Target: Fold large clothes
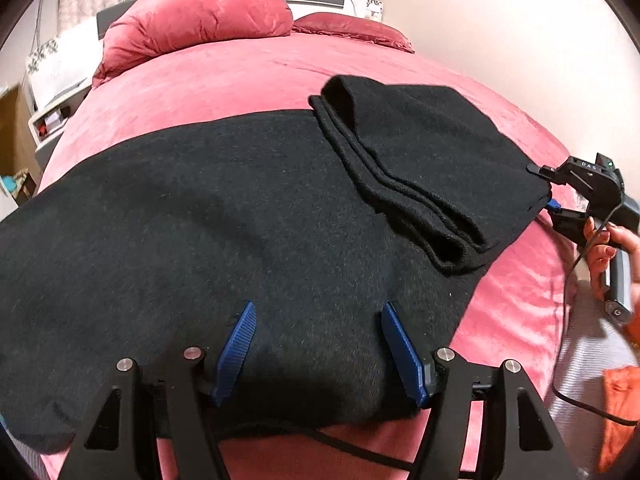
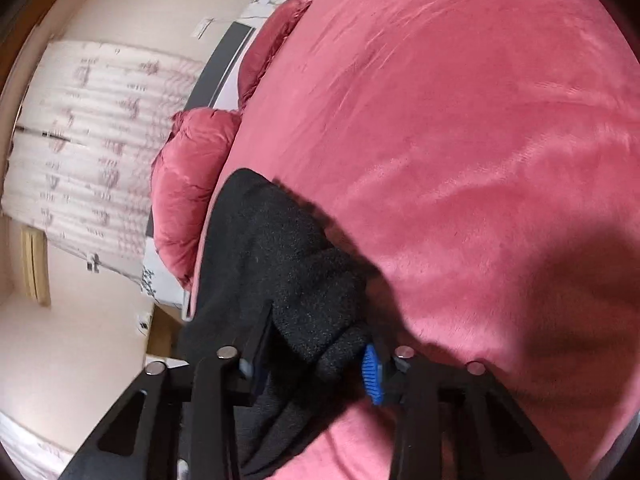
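Faintly, "DAS" atop right gripper (image 1: 549, 189)

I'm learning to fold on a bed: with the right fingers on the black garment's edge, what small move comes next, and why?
Probably lower the open left gripper onto the black garment and pinch its near edge. The right gripper already has the folded layers between its fingers, while the left hovers over flat cloth on the pink bed; a second hold would help carry the fold evenly.
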### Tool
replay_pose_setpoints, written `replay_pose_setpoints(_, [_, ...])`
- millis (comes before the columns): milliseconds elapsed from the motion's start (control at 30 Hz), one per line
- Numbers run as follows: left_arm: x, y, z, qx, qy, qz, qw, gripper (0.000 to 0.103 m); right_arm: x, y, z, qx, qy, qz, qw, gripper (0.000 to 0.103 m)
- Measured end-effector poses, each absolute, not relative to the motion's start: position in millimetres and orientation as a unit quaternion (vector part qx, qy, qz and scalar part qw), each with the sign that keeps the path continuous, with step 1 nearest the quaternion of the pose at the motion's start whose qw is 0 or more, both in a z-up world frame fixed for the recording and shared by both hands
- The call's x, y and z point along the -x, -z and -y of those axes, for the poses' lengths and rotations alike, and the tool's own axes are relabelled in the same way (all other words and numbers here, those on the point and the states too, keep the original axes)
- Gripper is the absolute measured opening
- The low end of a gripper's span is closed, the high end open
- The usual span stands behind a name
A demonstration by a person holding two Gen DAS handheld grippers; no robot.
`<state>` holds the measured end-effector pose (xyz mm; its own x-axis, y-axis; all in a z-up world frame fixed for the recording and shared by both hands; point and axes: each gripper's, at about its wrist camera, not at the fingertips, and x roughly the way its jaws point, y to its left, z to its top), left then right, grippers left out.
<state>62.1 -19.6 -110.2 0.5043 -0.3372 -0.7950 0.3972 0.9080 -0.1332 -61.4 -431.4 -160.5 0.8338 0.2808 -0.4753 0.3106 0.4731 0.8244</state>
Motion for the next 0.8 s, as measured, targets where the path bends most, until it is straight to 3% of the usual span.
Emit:
replay_pose_setpoints(133, [-60,92,-14,0.013,0.198,-0.437,0.877,0.066,61,120,415,-0.469,0.01,-0.289,0.835,0.024])
replay_pose_setpoints(367, [-56,63,-110,0.076,0.117,-0.382,0.914,0.066,40,28,354,-0.361,-0.007,-0.274,0.891,0.019])
replay_pose_setpoints(467, [-50,53,-166,0.123,0.062,-0.353,0.926,0.067,33,-3,321,-0.323,-0.031,-0.27,0.906,0.013])
replay_pose_setpoints(667, [-36,64,-251,0.249,-0.005,-0.33,0.91,0.07,13,-56,224,-0.219,-0.095,-0.281,0.93,0.011])
replay_pose_setpoints(800, [-37,73,-265,0.299,-0.003,-0.321,0.899,0.07,11,-72,152,-0.174,-0.155,-0.283,0.93,0.011])
